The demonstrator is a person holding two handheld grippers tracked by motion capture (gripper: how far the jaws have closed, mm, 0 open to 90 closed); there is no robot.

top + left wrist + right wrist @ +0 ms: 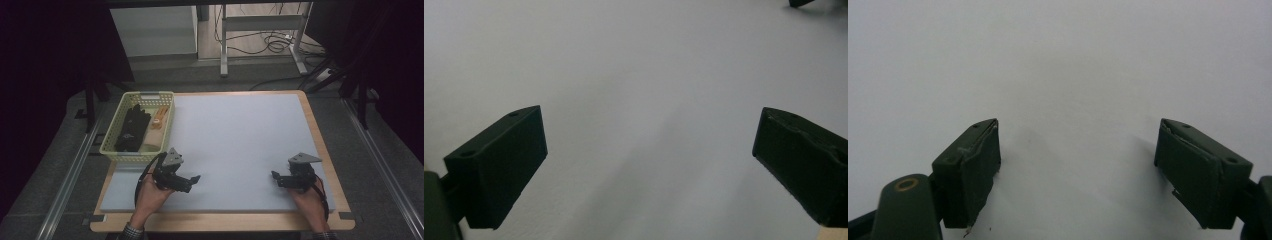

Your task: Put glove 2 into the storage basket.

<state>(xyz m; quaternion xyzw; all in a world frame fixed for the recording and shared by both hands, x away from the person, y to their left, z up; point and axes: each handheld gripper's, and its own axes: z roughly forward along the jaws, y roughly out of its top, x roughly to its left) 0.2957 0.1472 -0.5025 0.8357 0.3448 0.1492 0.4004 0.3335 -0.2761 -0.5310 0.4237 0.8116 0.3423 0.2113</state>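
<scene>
Black gloves (pixel 132 127) lie in the pale yellow basket (pixel 111 145) at the table's (pixel 320 135) left edge, beside an orange item (pixel 159 120). Just near the basket's front corner, the left hand-held gripper (pixel 192 182) rests over the grey mat (pixel 240 145), jaws wide apart. Well across the mat, the right hand-held gripper (pixel 276 178) likewise gapes, clasping nothing.

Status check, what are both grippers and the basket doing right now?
Left gripper open, empty. Right gripper open, empty. Basket far left, untouched.

Basket (pixel 112 131) at mat's (pixel 235 145) left edge
</scene>
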